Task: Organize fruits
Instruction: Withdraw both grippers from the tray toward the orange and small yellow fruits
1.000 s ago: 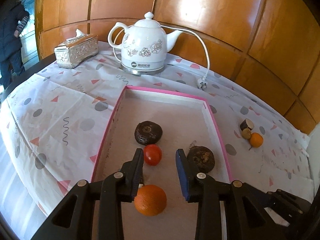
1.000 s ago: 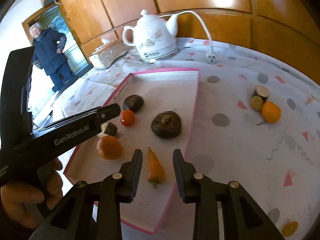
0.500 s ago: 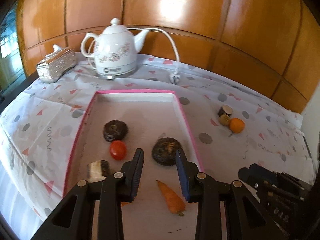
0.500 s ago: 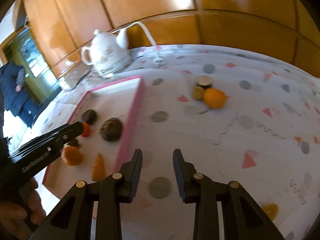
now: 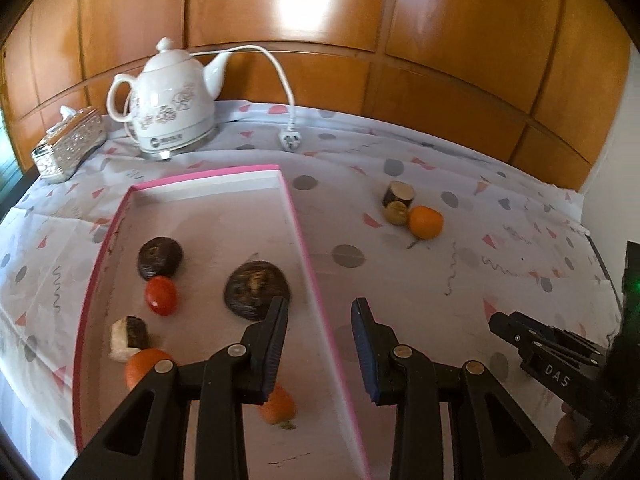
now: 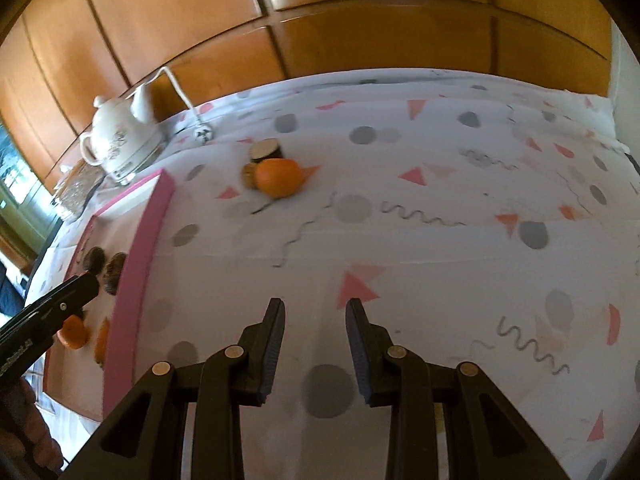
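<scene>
Right gripper (image 6: 314, 344) swung off the pink tray (image 6: 136, 276) — jaws spread, empty — orange (image 6: 279, 177) well ahead, slightly left; nearer than left gripper (image 5: 320, 344), also spread.

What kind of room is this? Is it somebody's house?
Probably a home, maybe a dining room. A flowered white electric kettle and a shiny tissue box sit on a table with a patterned tablecloth, and wooden wall panels stand behind it.
</scene>
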Demonstrator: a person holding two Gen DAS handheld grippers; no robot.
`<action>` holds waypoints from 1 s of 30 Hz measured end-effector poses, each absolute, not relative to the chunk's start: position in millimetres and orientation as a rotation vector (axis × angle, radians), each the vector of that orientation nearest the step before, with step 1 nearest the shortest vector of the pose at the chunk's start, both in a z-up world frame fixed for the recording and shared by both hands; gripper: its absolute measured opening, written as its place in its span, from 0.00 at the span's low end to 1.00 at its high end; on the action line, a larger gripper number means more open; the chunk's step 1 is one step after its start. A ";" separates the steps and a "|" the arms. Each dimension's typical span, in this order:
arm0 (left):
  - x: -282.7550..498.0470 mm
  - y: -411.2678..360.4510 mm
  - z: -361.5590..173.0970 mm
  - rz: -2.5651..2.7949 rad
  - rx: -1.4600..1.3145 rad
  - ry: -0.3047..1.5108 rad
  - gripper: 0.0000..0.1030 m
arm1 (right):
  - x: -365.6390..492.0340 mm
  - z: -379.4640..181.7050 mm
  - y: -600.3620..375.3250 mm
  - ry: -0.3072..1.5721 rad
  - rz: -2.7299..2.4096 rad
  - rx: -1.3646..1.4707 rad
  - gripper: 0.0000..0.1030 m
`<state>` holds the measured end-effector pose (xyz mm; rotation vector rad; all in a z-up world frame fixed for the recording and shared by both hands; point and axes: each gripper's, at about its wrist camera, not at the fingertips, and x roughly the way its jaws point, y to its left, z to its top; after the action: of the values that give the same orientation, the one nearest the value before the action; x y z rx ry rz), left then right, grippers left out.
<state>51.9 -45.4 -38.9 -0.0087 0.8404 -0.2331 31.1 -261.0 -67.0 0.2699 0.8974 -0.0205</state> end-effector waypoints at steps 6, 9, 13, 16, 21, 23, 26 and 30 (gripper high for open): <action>51.2 -54.3 -45.4 -0.257 0.004 0.859 0.33 | 23.7 -70.8 -278.5 0.894 -0.057 0.270 0.31; 51.1 -56.7 -48.4 -0.270 0.002 0.866 0.33 | 20.2 -73.1 -289.9 0.893 -0.088 0.282 0.31; 52.5 -59.2 -51.3 -0.278 0.002 0.873 0.33 | 15.6 -75.6 -309.3 0.892 -0.145 0.291 0.31; 55.0 -60.4 -52.9 -0.276 0.002 0.880 0.33 | 10.6 -77.5 -327.4 0.892 -0.189 0.315 0.31; 59.6 -62.1 -54.0 -0.275 -0.001 0.886 0.33 | 5.0 -79.2 -347.3 0.894 -0.227 0.325 0.31; 62.7 -62.4 -54.9 -0.271 -0.003 0.892 0.33 | 2.7 -78.5 -351.1 0.890 -0.228 0.324 0.31; 67.4 -62.8 -55.5 -0.271 -0.007 0.897 0.33 | 1.0 -78.4 -351.9 0.890 -0.200 0.309 0.32; 72.1 -64.4 -56.2 -0.262 -0.002 0.896 0.33 | 4.1 -80.3 -347.7 0.899 -0.159 0.307 0.32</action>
<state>72.1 -64.4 -56.2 -0.0021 0.8959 -0.2622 4.1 -347.7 -80.3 0.3070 0.8990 -0.1591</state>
